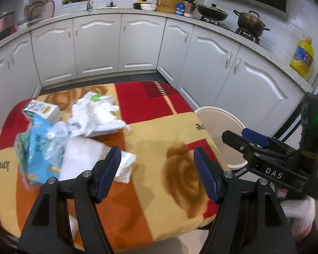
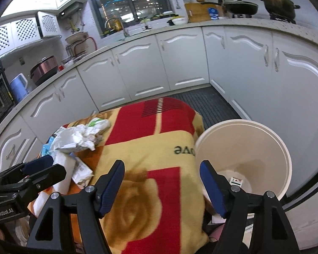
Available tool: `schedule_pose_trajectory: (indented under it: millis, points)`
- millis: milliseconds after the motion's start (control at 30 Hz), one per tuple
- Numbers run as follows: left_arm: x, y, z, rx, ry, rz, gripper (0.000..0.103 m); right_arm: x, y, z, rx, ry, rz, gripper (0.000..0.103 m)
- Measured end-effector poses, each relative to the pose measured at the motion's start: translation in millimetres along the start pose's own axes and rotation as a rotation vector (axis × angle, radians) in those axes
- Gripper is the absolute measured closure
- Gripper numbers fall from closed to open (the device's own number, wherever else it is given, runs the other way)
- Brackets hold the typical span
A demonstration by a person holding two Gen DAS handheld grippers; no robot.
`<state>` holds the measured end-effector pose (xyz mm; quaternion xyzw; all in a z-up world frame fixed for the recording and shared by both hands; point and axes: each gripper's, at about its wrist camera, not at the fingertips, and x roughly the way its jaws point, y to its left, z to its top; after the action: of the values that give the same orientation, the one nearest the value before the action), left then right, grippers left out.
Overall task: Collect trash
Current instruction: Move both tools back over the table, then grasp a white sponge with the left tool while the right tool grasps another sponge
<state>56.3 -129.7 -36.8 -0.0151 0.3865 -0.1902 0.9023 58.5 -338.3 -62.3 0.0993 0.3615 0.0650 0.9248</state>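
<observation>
Blanket (image 1: 150, 127), patterned in red, orange and cream, is spread over the work surface and is taken as the landmark for what follows. A white bucket (image 2: 243, 146) is stood on the floor just beside the blanket's right edge, mouth up, presumably so that refuse can be dropped straight off that edge; one small printed item (image 2: 236, 181) is already seen at its bottom.

Trash is gathered on the blanket's left portion. A crumpled white bag (image 1: 97, 114) lies toward the far left, a blue plastic wrapper (image 1: 40, 148) at the left edge, a small printed carton (image 1: 42, 110) at the far left corner, and a folded white tissue (image 1: 125, 166) nearest the middle.

The left gripper (image 1: 156, 169) is held over the blanket's near centre, jaws spread wide and nothing between them; its left finger (image 1: 110, 169) sits just beside the tissue, which is judged the likely next pick. The right gripper (image 2: 162, 186) is held over the blanket's right edge beside the bucket, likewise fully parted and empty, judged ready for another item.
</observation>
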Motion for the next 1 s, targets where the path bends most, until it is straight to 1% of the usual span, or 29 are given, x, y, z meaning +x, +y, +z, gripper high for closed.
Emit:
schedule_pose_trajectory:
  millis: [167,333,400,433,467,600,733,1000]
  points:
    - [-15,21,-10,-0.023,0.002,-0.007,0.031,2,22,-2,-0.033,0.012,0.031,0.031]
    - [-34,52,-29,-0.055,0.024,-0.073,0.025,6,45,-6,-0.066,0.035,0.068,0.030]
    - [-41,64,-38,-0.057,0.037,-0.095,0.021,9,53,-8,-0.077,0.043,0.081,0.030]
    - [-44,70,-43,-0.051,0.048,-0.100,0.021,10,57,-9,-0.082,0.048,0.087,0.030]
    - [-46,74,-46,-0.046,0.053,-0.096,0.020,12,61,-11,-0.088,0.055,0.096,0.030]
    - [-55,94,-65,-0.014,0.064,-0.038,0.020,22,75,-16,-0.107,0.087,0.126,0.030]
    - [-55,106,-77,-0.001,0.078,-0.006,0.020,30,87,-19,-0.118,0.107,0.140,0.030]
    - [-27,118,-86,0.010,0.126,0.036,0.020,43,110,-23,-0.159,0.143,0.169,0.029]
